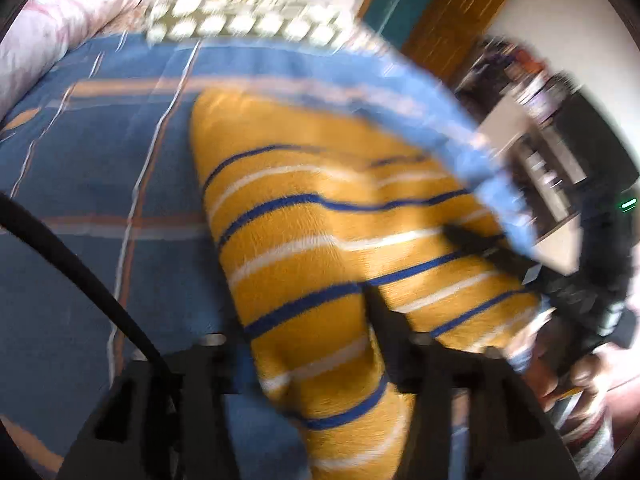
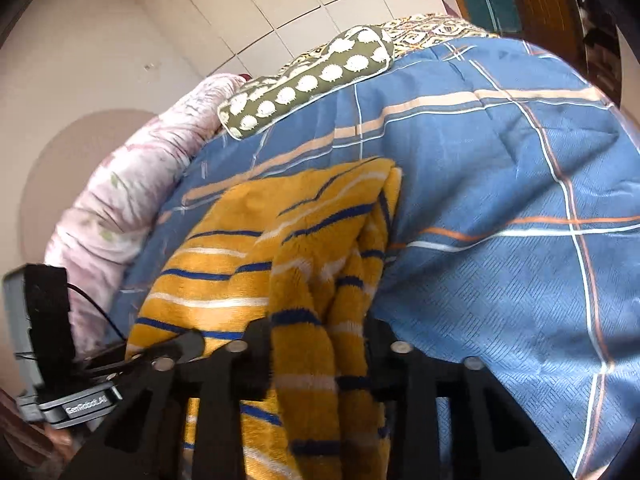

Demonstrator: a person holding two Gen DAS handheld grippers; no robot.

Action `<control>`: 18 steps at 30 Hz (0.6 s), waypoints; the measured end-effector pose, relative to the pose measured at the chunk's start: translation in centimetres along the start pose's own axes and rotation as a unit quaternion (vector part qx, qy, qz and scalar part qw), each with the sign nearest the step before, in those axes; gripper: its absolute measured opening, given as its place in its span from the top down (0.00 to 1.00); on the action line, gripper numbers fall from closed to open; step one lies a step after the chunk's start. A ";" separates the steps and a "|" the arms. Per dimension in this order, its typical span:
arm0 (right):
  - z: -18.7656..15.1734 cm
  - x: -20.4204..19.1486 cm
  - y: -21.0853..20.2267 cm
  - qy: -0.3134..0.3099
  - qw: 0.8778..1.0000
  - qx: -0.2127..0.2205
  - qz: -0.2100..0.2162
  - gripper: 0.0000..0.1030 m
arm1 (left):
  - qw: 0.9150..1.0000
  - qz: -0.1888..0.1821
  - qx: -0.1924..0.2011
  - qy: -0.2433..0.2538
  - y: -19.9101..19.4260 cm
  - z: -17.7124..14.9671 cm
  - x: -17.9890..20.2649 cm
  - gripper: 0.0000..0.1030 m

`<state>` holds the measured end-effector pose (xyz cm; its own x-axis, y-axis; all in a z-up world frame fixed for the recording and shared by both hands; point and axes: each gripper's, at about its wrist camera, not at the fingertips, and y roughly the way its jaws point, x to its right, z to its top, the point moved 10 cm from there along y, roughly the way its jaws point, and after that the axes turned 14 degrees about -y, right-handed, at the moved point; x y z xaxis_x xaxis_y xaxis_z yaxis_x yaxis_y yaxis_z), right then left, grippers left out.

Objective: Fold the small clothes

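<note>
A yellow fleece garment with blue and white stripes [image 1: 320, 220] lies on a blue checked bed cover [image 1: 80, 160]. My left gripper [image 1: 296, 336] points down at its near end, and cloth fills the gap between the two black fingers. Blur hides whether the pads press on it. In the right wrist view a bunched fold of the garment [image 2: 224, 248] rises off the cover [image 2: 500, 200] into my right gripper [image 2: 314, 336], which is shut on it. The right gripper [image 1: 520, 268] also shows at the garment's far right side, and the left gripper's body [image 2: 52, 340] sits at the left edge.
A green pillow with white hedgehogs [image 2: 312, 80] lies at the head of the bed, beside a rolled pink floral quilt [image 2: 132, 184]. A white tiled wall stands behind. Cluttered shelves [image 1: 540, 160] and a wooden door are past the bed's right edge.
</note>
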<state>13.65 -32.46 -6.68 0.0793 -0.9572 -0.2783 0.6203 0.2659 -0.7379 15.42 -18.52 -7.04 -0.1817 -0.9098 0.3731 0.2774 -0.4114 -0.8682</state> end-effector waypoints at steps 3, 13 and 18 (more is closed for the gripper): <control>-1.6 3.1 -0.2 0.005 1.000 0.005 -0.022 0.22 | 0.999 -0.028 0.003 -0.020 0.4 -0.5 -1.5 0.28; -7.9 20.3 -9.4 0.086 0.940 -0.031 -0.330 0.95 | 0.990 0.066 0.119 0.022 -8.4 -1.9 -5.8 0.28; -4.0 16.6 -10.0 0.088 0.962 0.016 -0.256 0.85 | 0.989 0.081 0.125 0.008 -9.4 -3.4 -7.2 0.28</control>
<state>5.65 -50.54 -6.39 -0.3755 -0.9267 0.0146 0.5668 -0.2420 -0.7875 10.93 -7.87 -2.67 -0.1298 -0.9647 0.2291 0.5280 -0.2628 -0.8076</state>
